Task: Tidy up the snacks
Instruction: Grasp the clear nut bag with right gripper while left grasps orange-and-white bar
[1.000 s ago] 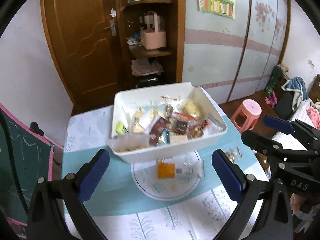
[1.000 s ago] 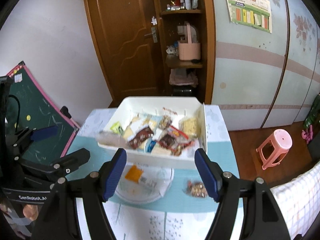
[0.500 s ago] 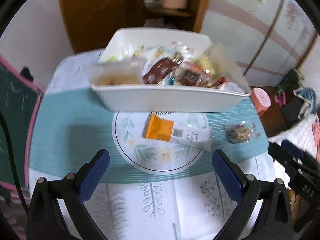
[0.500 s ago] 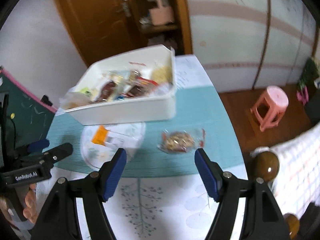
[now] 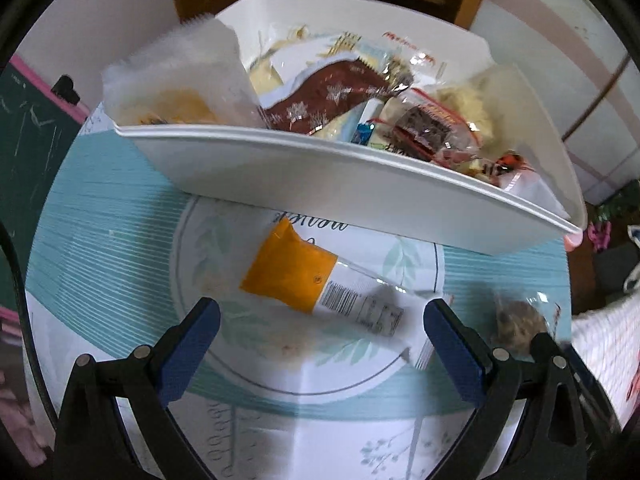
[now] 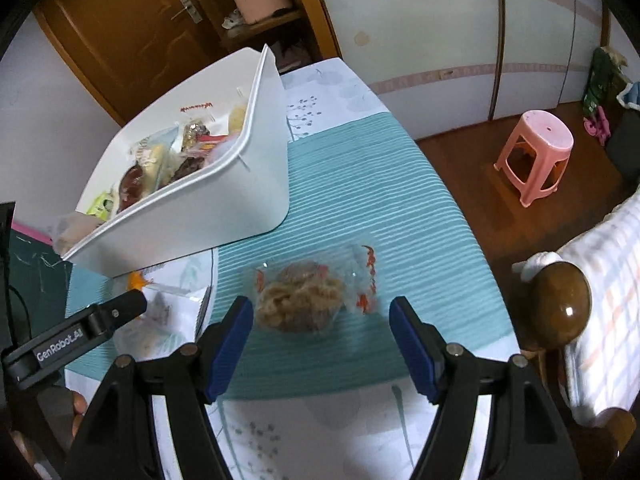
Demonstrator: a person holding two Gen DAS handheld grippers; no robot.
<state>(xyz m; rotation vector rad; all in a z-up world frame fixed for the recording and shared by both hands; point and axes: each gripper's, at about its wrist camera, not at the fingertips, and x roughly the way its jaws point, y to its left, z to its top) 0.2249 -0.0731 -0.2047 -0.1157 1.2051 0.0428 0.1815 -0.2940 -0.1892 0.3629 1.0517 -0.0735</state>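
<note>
bin (image 5: 328,184): smooth white plastic, faint sheen
orange packet (image 5: 292,276): glossy film
clear bag (image 6: 316,292): shiny crinkled plastic
tablecloth (image 6: 360,200): ribbed teal cloth
stool (image 6: 536,148): matt pink plastic

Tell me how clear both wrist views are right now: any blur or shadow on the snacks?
Left wrist view: orange packet fairly sharp, barcode end shadowed; clear snack bag at right smeared. Right wrist view: clear snack bag between the open jaws is motion-blurred; white bin edges crisp but bowed by the fisheye.
</note>
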